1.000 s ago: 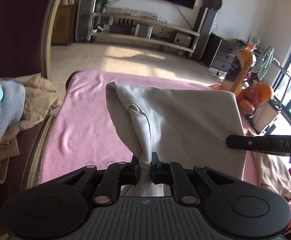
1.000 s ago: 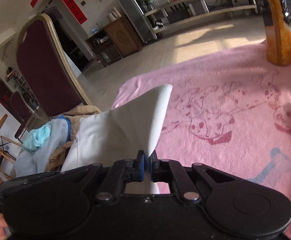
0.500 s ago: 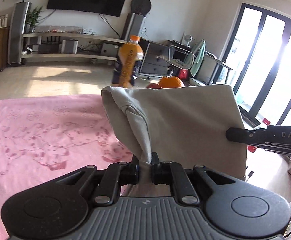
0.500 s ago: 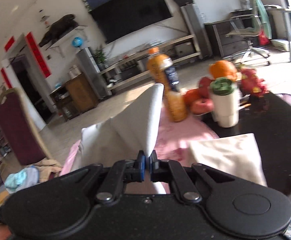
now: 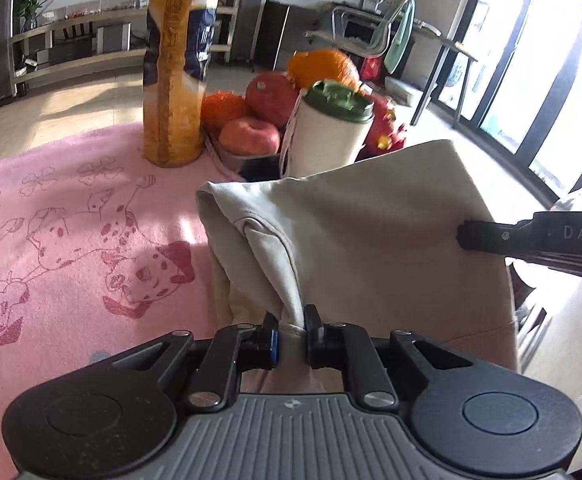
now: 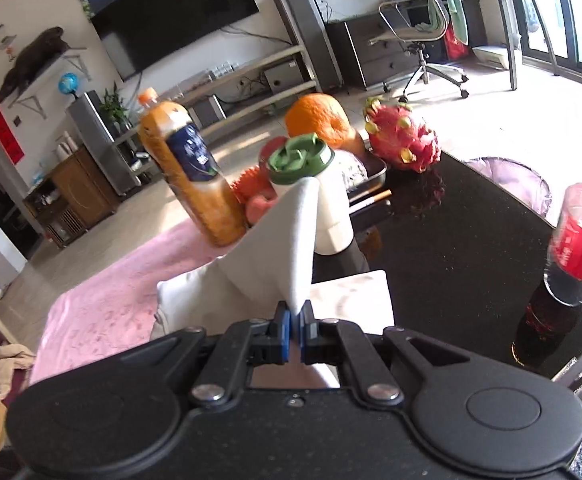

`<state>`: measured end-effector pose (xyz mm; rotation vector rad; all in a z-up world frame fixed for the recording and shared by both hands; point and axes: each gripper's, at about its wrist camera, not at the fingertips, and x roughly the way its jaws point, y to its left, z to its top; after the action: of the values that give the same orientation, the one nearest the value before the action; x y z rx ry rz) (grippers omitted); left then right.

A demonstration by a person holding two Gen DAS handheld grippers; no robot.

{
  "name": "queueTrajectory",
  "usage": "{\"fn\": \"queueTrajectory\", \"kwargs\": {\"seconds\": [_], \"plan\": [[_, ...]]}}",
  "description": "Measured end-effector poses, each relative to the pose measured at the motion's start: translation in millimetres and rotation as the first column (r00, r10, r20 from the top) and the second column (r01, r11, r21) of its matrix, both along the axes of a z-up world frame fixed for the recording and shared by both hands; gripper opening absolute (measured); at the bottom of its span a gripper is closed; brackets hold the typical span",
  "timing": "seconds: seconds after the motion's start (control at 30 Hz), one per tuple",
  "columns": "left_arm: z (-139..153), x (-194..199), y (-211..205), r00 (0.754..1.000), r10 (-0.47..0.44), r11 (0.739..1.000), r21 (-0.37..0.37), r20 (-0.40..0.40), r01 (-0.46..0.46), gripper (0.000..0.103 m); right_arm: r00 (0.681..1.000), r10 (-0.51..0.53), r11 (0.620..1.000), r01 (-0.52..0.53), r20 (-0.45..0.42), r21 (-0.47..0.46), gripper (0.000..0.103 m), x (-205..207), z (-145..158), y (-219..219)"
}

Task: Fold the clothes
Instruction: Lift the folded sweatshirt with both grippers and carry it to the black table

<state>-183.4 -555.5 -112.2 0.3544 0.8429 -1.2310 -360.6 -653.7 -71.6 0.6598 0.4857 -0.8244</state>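
Note:
A beige garment (image 5: 371,232) hangs in the air, stretched between both grippers. My left gripper (image 5: 291,338) has a bunched hem of it between its jaws, which are opening and stand a little apart. The right gripper (image 5: 465,236) comes in from the right edge and pinches the garment's far side. In the right wrist view the right gripper (image 6: 295,330) is shut on a corner of the garment (image 6: 275,256), which rises in a peak. Under it a folded beige piece (image 6: 355,292) lies at the edge of the black table (image 6: 451,240).
A pink dog-print blanket (image 5: 71,240) covers the left part of the table. Close behind the garment stand an orange juice bottle (image 5: 175,68), a white cup with a green lid (image 5: 327,136) and a tray of fruit (image 5: 259,136). A cola bottle (image 6: 571,256) stands at the right.
Both grippers carried the garment to the right, from over the blanket's chair end to the bottle, fruit and black table. The left jaws now stand slightly wider.

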Motion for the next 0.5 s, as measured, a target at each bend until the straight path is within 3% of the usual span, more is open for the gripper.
{"fn": "queueTrajectory", "kwargs": {"seconds": [0.07, 0.13, 0.2, 0.27, 0.3, 0.43, 0.5], "plan": [[-20.2, 12.1, -17.2, 0.999, 0.039, 0.995, 0.091, 0.03, -0.042, 0.021, 0.999, -0.01, 1.0, 0.01, -0.031, 0.001, 0.006, 10.4, -18.4, -16.5], [-27.7, 23.9, -13.9, 0.997, 0.076, 0.989, 0.129, 0.03, -0.079, 0.027, 0.997, -0.028, 0.999, 0.031, -0.069, 0.039, 0.016, 15.0, -36.8, -28.1], [-22.0, 28.6, 4.3, 0.996, 0.087, 0.989, 0.113, 0.035, -0.091, 0.03, 0.993, -0.061, 0.994, 0.069, -0.097, 0.081, 0.037, 13.1, -48.3, -33.7], [-14.9, 31.9, 21.4, 0.994, 0.097, 0.99, 0.101, 0.052, -0.102, 0.029, 0.992, -0.11, 0.991, 0.114, -0.067, 0.067, 0.045, -3.4, -42.8, -26.7], [-11.0, 32.3, 28.8, 0.993, 0.101, 0.99, 0.088, 0.059, -0.106, 0.021, 0.99, -0.135, 0.988, 0.138, -0.047, 0.067, 0.046, -11.8, -39.5, -23.9], [4.1, 23.3, 37.1, 0.999, 0.043, 0.999, 0.003, 0.004, -0.043, 0.015, 0.976, -0.175, 0.975, 0.153, 0.128, 0.163, 0.042, -39.5, -31.9, -11.9], [4.8, 11.4, 26.3, 1.0, -0.005, 1.0, -0.025, 0.016, 0.005, 0.015, 0.97, -0.157, 0.971, 0.118, 0.183, 0.207, 0.007, -38.3, -35.5, -12.0]]}}
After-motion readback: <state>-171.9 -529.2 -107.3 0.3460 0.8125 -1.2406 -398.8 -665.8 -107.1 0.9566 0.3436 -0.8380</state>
